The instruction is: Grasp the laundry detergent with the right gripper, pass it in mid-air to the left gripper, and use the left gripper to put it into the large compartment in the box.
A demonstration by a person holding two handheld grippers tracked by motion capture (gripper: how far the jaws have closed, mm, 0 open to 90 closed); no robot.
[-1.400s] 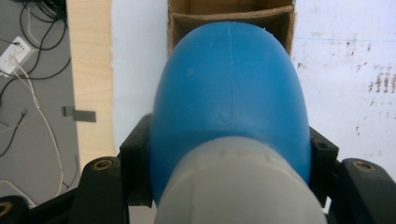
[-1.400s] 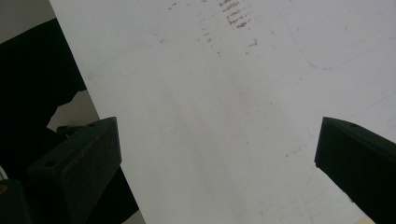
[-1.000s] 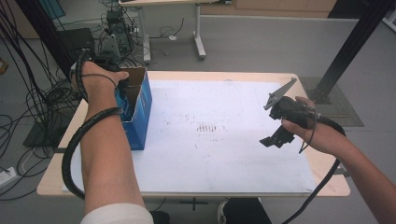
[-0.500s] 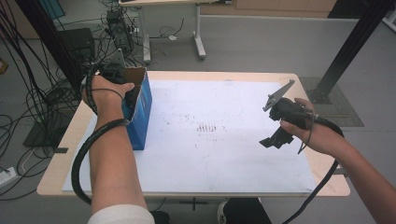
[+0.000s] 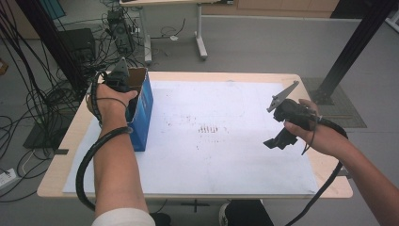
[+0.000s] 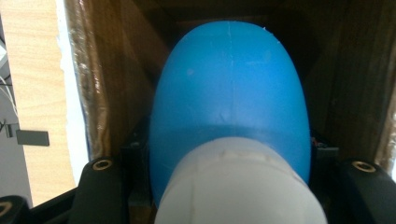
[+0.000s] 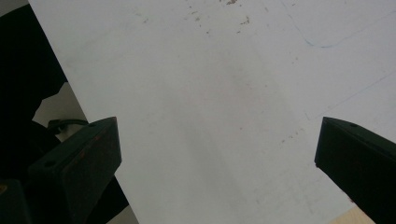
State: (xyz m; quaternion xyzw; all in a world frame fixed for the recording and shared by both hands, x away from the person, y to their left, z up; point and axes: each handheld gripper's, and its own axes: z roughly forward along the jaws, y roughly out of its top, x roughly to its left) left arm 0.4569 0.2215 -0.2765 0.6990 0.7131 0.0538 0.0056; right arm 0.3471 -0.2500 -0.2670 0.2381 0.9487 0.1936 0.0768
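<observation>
We found the relation that mattered at the far left corner of the desk (image 5: 282,82), where the left gripper (image 5: 118,80) pointed down into the open top of the blue box (image 5: 143,110). In the left gripper view its jaws stood on either side of a blue egg-shaped object with a white end (image 6: 229,116), clamped against it, the black jaw faces pressing its flanks. The object's long axis ran straight away from the camera, white end nearest the jaws and rounded blue end deeper between the brown cardboard walls (image 6: 112,79) of the box. We judged that the next move would be along that same line, straight up or down through the opening, with little room to either side.

The left hand (image 5: 110,103) was plainly the one at work; the right gripper (image 5: 282,125) hung well apart over the right side of the white sheet (image 5: 211,160), its jaws spread wide with nothing between them, as the right gripper view showed only bare, lightly stained paper.

Much was hidden. From the high view the hand and gripper covered the box mouth, so the object could not be seen there. We could not tell how deep the box went, whether the object touched its bottom, or what the object was.
</observation>
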